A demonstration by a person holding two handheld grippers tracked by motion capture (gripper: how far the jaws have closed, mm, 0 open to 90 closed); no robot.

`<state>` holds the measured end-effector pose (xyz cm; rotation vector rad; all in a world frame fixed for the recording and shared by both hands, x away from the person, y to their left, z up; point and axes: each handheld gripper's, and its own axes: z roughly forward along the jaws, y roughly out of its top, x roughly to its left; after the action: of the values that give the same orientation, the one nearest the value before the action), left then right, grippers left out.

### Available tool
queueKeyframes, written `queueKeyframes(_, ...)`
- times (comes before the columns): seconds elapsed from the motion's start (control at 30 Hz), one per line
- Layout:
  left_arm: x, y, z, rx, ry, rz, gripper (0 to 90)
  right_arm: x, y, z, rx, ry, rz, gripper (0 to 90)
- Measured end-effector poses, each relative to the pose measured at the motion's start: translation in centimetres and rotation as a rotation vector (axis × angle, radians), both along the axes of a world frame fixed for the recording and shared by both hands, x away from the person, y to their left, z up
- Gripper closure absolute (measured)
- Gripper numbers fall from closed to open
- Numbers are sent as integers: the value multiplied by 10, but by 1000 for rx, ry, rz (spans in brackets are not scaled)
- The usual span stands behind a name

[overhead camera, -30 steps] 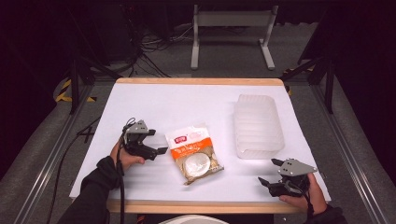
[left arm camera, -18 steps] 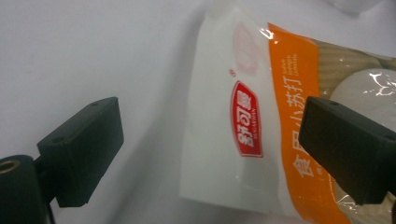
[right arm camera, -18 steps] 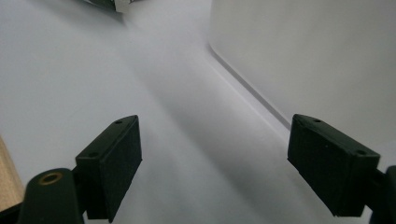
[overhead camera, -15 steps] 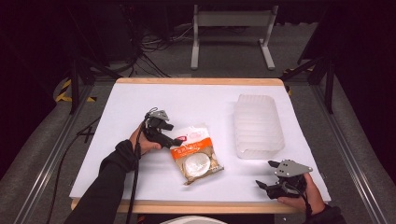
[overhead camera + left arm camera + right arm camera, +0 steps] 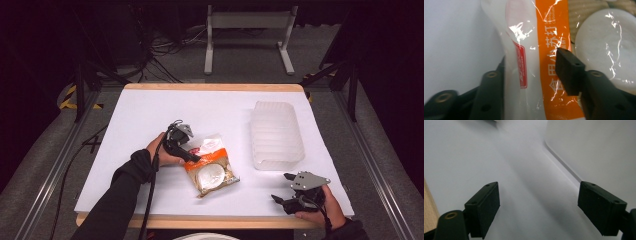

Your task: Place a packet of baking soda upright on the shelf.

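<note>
Since a second ago the left tool [image 5: 192, 156] has travelled rightward across the white worktop [image 5: 150, 120], from a spot beside the snack packet [image 5: 211, 166] to the packet's near-left corner, where it now sits. Its forearm has stretched out with it. The right tool [image 5: 280, 200] has barely shifted and rests low at the worktop's front right corner, near the clear plastic tub [image 5: 276, 134] but apart from it.

From the left gripper view, the jaws straddle the packet's sealed end: one jaw lies against the clear white strip on the left, the other stands over the orange band printed with characters. A gap remains between the jaws and the film, so the left tool [image 5: 531, 72] reads as open around the packet [image 5: 549, 37], not yet pinching it. The round white cake inside shows through the film to the right.

The right gripper view shows its jaws spread wide over bare worktop with nothing between them.

The packet lies flat at the middle of the worktop, left of the tub. The approach looks finished; closing on the seal seems the next step before any lift toward the tub.
</note>
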<state>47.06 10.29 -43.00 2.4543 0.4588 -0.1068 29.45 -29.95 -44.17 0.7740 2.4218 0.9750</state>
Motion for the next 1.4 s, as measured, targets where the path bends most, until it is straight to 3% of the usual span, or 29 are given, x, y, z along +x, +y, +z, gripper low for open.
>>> queueKeyframes(0.07,-1,1,2,5,-9,-3,766,0,0,0,0,0,-1,186)
queueKeyframes(0.1,-1,3,5,-16,-26,-1,820,1,0,0,-2,0,-4,188)
queueKeyframes(0.2,-5,5,12,-47,-50,-11,894,0,0,1,-2,0,-2,188)
queueKeyframes(0.3,-10,6,20,-64,-82,-13,896,0,0,2,-3,-3,1,188)
queueKeyframes(0.47,-27,8,42,-131,-153,-26,898,-1,-2,4,3,-13,-1,188)
queueKeyframes(0.77,-64,2,75,-226,-281,-53,898,-3,-2,6,1,-17,-5,187)
queueKeyframes(1.0,-87,-8,91,-254,-352,-85,899,-3,-3,6,2,-25,-1,188)
queueKeyframes(1.2,-96,-14,97,-273,-375,-100,899,-4,-3,7,8,-27,-3,187)
queueKeyframes(1.4,-98,-20,105,-262,-403,-109,899,-4,-3,6,8,-28,-13,187)
